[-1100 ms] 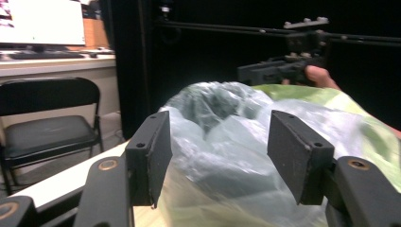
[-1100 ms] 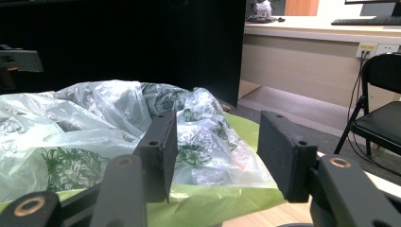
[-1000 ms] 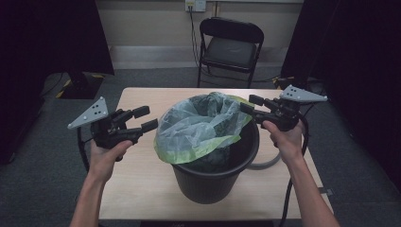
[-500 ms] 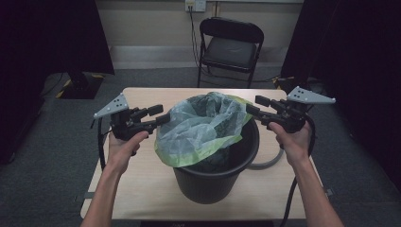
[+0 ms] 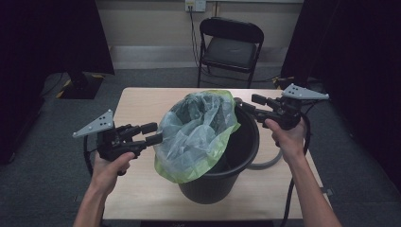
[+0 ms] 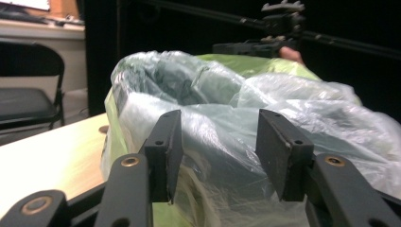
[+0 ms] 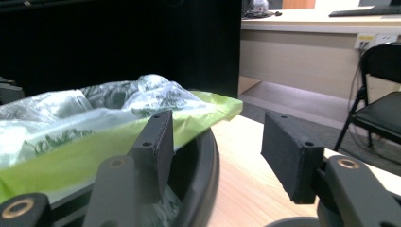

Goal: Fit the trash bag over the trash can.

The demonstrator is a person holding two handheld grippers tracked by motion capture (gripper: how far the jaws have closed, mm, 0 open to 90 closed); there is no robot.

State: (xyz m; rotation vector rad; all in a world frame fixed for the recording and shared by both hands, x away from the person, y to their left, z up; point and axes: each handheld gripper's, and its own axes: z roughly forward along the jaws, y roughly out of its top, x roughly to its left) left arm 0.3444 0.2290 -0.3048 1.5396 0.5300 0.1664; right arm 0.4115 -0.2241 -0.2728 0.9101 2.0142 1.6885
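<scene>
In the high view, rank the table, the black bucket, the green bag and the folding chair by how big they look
1. table
2. green bag and black bucket: too alike, and overlapping, to rank
3. folding chair, though it stands farther off

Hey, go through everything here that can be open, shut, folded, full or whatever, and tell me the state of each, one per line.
left gripper: open, jaws apart, at the bag's side
right gripper: open, at the bin's rim
bin bag: crumpled, partly over the rim, draped down the left side
black bin: upright on the table, right rim bare
folding chair: unfolded, seat bare
</scene>
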